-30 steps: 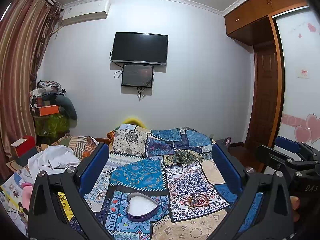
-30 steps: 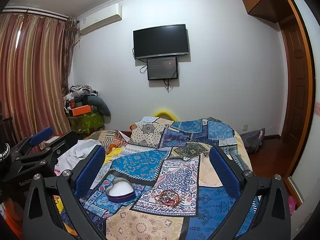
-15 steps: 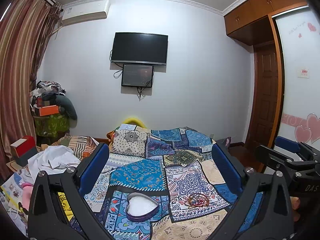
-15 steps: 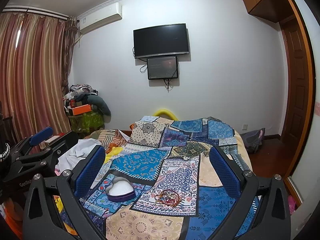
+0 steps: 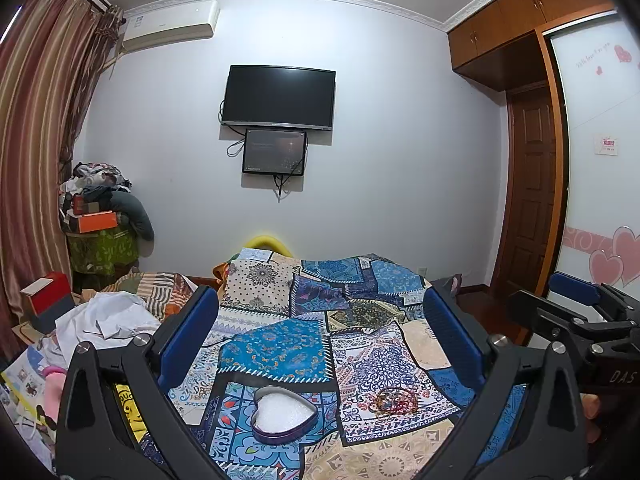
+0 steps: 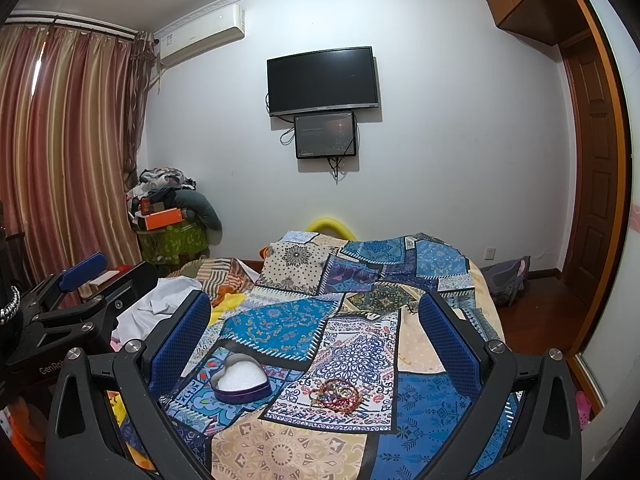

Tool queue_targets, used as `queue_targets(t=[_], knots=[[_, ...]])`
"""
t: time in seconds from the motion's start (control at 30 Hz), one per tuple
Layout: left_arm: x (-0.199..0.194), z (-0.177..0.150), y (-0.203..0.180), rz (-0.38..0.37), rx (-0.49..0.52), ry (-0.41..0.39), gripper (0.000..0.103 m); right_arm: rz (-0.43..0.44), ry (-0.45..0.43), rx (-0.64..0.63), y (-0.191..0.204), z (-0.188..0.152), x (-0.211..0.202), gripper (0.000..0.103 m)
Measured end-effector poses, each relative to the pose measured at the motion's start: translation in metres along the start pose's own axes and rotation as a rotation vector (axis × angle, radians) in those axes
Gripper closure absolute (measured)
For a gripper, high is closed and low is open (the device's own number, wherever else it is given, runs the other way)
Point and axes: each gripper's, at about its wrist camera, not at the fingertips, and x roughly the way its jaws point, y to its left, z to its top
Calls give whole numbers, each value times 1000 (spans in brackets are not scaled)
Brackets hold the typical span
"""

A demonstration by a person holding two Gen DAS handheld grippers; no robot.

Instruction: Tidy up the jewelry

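Observation:
A heart-shaped purple tin (image 5: 285,416) with a white lining lies open on the patchwork bedspread (image 5: 280,344); it also shows in the right wrist view (image 6: 241,379). A small pile of bangles and bracelets (image 5: 394,398) lies just right of it, also in the right wrist view (image 6: 337,393). My left gripper (image 5: 320,336) is open and empty, held above the bed short of both. My right gripper (image 6: 314,340) is open and empty, likewise above the near end of the bed. Each gripper shows at the edge of the other's view.
White cloth (image 5: 106,320) and striped bedding (image 6: 218,276) lie on the bed's left side. A pile of clothes and an orange box (image 6: 162,218) stands in the left corner. A TV (image 6: 322,80) hangs on the far wall. A wooden door (image 6: 596,208) is at the right.

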Motion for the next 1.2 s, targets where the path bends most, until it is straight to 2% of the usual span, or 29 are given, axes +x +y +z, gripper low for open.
queue_targets(t=[0.8, 1.07, 1.2], knots=[[1, 3, -2, 3, 1, 8, 0, 2, 16, 5, 0, -5, 6, 0], [12, 0, 2, -1, -6, 36, 0, -3, 41, 13, -6, -5, 12, 0], [26, -5, 5, -13, -13, 76, 0, -10, 61, 20, -12, -8, 19, 0]])
